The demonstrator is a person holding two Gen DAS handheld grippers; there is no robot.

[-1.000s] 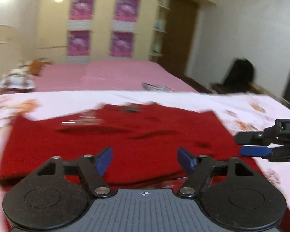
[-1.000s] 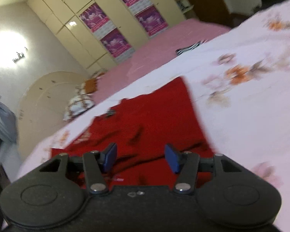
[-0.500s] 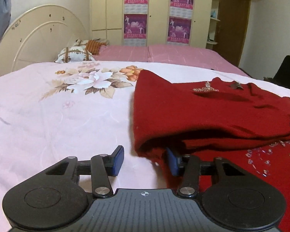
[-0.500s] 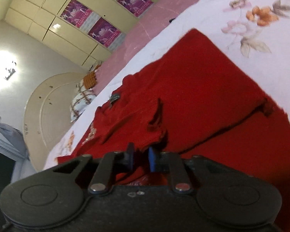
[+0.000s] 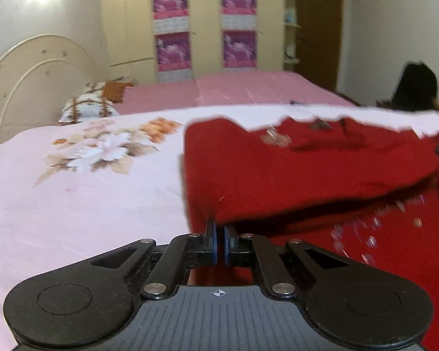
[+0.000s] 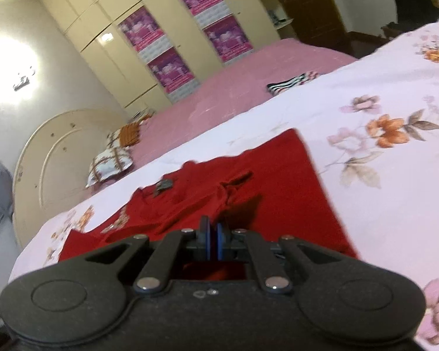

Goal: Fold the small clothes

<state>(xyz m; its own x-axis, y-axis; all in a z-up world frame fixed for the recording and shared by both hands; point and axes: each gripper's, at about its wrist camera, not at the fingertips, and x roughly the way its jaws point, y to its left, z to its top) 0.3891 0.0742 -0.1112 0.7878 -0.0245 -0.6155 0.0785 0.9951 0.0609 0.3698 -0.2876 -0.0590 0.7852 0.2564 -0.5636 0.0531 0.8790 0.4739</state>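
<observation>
Wide bed (image 5: 82,193) under a pale floral sheet, filling the lower half of both views; behind it a second, pink-covered bed (image 5: 248,87) and a cream wardrobe (image 5: 131,29) along the upper edge.

On the sheet, a red garment (image 5: 322,181), right of centre in the left wrist view and centre to lower left in the right wrist view (image 6: 278,181). Already doubled over: upper layer lying on a lower one strewn with small clear sequins at the lower right of the left view. Small striped item (image 6: 292,80) well apart, right of centre in the upper part of the right view.

Left gripper (image 5: 219,237) at bottom centre, jaws drawn nearly together, pinching the near left corner of the upper layer. Right gripper (image 6: 212,234) likewise narrowed to a sliver, clamped on a bunched ridge of the same red cloth (how much fabric sits between the pads, hard to tell).

Risks from here, as a guess:
- Only one layer caught on the left, so the fold opening on lifting.
- Thin bite slipping out under the weight of a thick knit.
- Uneven lift between the two sides, skewing the edge.
- Bunched ridge on the right carrying a crease into the next fold.
- Sheet pinched along with the cloth and dragged up.
</observation>
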